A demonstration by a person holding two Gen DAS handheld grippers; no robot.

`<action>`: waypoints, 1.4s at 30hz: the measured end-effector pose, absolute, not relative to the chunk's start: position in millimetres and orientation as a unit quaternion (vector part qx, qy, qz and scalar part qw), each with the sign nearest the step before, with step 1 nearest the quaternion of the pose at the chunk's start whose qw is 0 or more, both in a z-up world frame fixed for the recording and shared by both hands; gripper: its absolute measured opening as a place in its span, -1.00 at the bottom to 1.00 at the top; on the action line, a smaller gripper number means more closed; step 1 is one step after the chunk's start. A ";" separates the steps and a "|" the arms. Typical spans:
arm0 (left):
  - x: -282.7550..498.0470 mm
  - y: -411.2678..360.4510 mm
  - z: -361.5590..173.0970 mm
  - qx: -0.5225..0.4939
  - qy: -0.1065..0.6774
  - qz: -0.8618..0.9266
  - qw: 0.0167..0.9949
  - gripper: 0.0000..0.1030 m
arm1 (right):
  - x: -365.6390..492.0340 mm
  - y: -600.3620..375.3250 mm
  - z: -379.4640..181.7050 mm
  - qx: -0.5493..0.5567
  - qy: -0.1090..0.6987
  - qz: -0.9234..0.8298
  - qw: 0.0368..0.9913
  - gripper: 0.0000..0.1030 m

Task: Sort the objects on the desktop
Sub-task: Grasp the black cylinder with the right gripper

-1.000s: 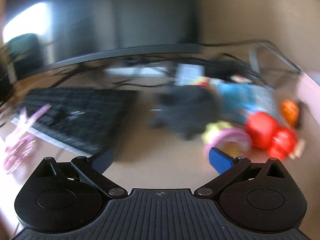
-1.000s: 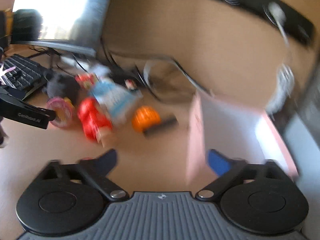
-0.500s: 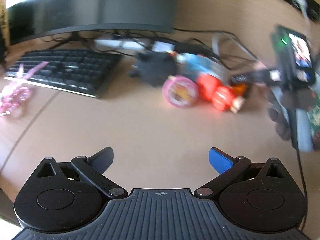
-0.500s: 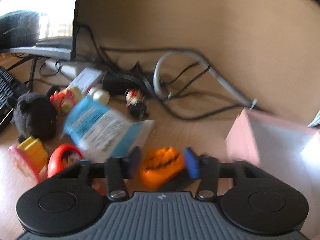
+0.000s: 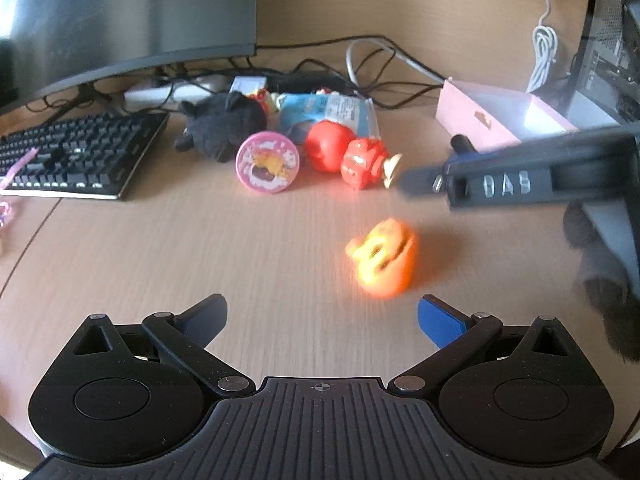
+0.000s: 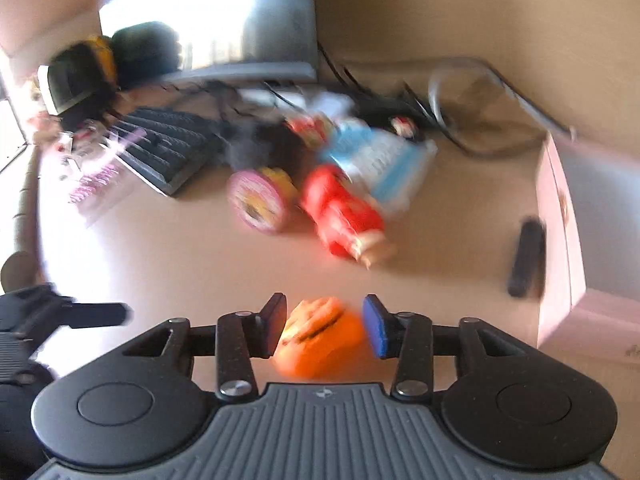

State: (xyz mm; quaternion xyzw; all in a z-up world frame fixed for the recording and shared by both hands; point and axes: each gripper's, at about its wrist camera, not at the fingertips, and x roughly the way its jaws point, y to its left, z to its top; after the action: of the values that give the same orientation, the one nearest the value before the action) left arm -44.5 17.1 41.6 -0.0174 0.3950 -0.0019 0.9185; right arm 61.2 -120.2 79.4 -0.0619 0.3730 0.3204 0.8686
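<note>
Sorting barely begun. Right tool (image 6: pixel 325 320) half-open, jaws just eased wider; orange pumpkin toy (image 5: pixel 382 260) sits btwn them but looks loose on the worktop (image 5: pixel 200 248). Left tool (image 5: pixel 322 316) open, empty. Other toys (image 5: pixel 362 164) unsorted; pink box (image 5: pixel 472 120) looks empty.

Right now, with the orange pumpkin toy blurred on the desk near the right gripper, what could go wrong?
1. The right gripper has just been opening its jaws. The pumpkin toy lines up between them, but looks loose on the desk and blurred, so it may roll away.
2. The left gripper, open and empty, points at the same toy, so the two grippers could collide.
3. A hasty re-grab could knock the red toy car.
</note>
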 end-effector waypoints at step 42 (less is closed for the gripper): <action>-48.5 30.9 48.9 -0.044 0.410 0.000 0.911 1.00 | 90.4 -167.9 66.4 -0.107 0.345 0.104 0.927 -0.88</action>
State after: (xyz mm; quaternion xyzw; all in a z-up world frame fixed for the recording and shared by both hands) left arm -48.5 30.9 48.9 -0.0436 0.4102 -0.0004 0.9109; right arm 90.4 -167.9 66.4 -0.1075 0.3451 0.1039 0.9266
